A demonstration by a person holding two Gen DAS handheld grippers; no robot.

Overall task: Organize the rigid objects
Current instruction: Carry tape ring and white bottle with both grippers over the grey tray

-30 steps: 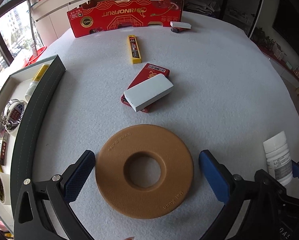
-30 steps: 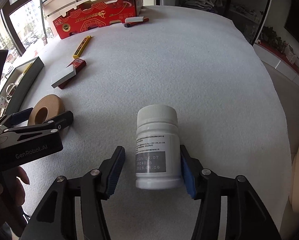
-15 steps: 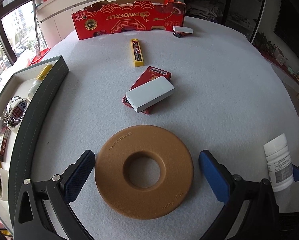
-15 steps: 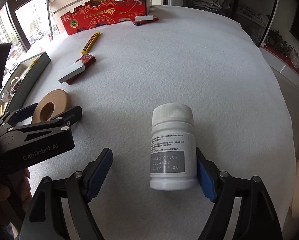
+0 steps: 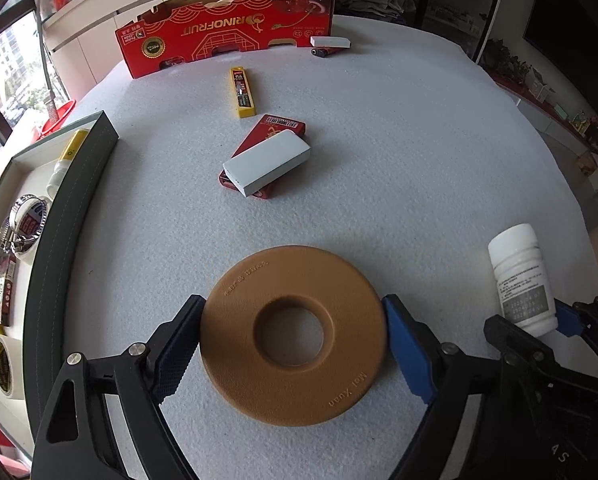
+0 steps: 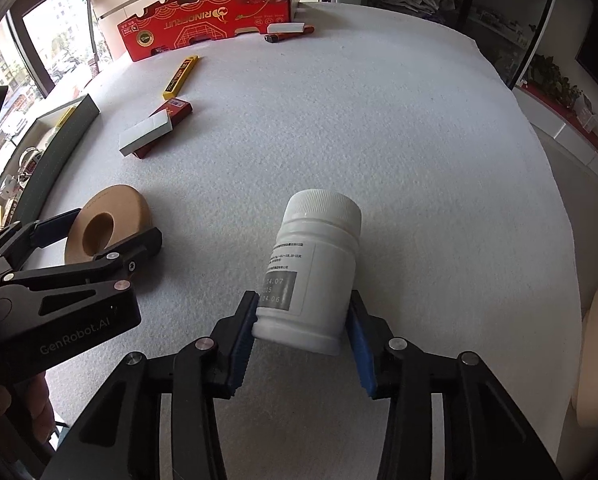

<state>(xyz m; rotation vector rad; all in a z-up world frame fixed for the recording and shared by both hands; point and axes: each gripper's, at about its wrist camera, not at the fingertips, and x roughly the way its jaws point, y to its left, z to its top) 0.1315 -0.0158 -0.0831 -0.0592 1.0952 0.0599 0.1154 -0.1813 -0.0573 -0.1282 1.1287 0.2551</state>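
A tan ring (image 5: 299, 268) lies flat on the white felt table, near me. My left gripper (image 5: 293, 308) straddles it, and its jaws are closing with both blue pads touching the ring's rim. The same ring (image 6: 127, 208) and left gripper (image 6: 111, 232) appear at the left of the right wrist view. A white pill bottle (image 6: 315, 264) with a ribbed cap leans to the right between the jaws of my right gripper (image 6: 303, 300), which are closing with both pads against its base. In the left wrist view the bottle (image 5: 519, 272) stands at the far right.
A grey-white block on a red box (image 5: 267, 162) lies mid-table, with a yellow blade case (image 5: 242, 92) behind it. A red carton (image 5: 227, 40) and a white eraser (image 5: 330, 42) sit at the back. A dark tray (image 5: 71, 208) with tape rolls lines the left edge.
The left jaws have come in from wide apart onto the ring's rim. The right jaws widened, then came in on the bottle, which now leans instead of standing straight.
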